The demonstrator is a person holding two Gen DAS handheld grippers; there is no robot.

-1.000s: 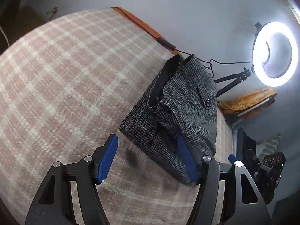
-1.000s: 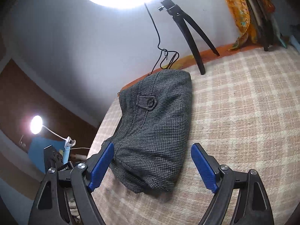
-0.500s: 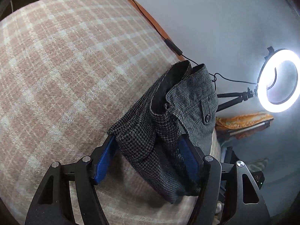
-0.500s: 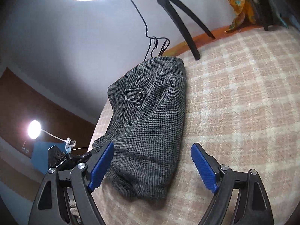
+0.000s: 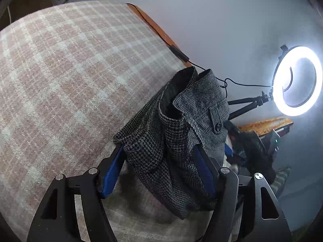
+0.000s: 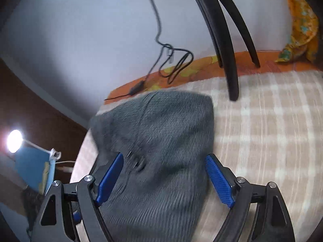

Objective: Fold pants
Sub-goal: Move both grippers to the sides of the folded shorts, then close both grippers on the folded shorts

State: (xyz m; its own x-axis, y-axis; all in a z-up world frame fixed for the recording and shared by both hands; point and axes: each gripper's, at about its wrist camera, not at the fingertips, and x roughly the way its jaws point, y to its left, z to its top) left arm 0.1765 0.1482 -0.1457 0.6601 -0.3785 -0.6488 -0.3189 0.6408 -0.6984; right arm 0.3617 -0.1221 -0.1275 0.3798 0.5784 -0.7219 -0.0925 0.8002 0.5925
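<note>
The grey houndstooth pants (image 5: 181,133) lie folded in a thick bundle on the pink plaid bed cover (image 5: 66,76). My left gripper (image 5: 159,169) is open, and its blue pads straddle the near end of the bundle. In the right wrist view the pants (image 6: 161,141) are blurred by motion. My right gripper (image 6: 163,177) is open, and its blue fingers sit at either side of the bundle's near end. The button flap (image 5: 217,117) faces up toward the far side.
A lit ring light (image 5: 296,80) on a black tripod (image 6: 226,46) stands on the bed edge by the grey wall, with a black cable (image 6: 171,60) trailing beside it. An orange patterned cloth (image 6: 300,24) hangs at the right. A small lamp (image 6: 14,141) shines at the left.
Both grippers have moved forward onto the pants, so the bundle now lies between each pair of open fingers. The right gripper is moving fast and its view is blurred.
</note>
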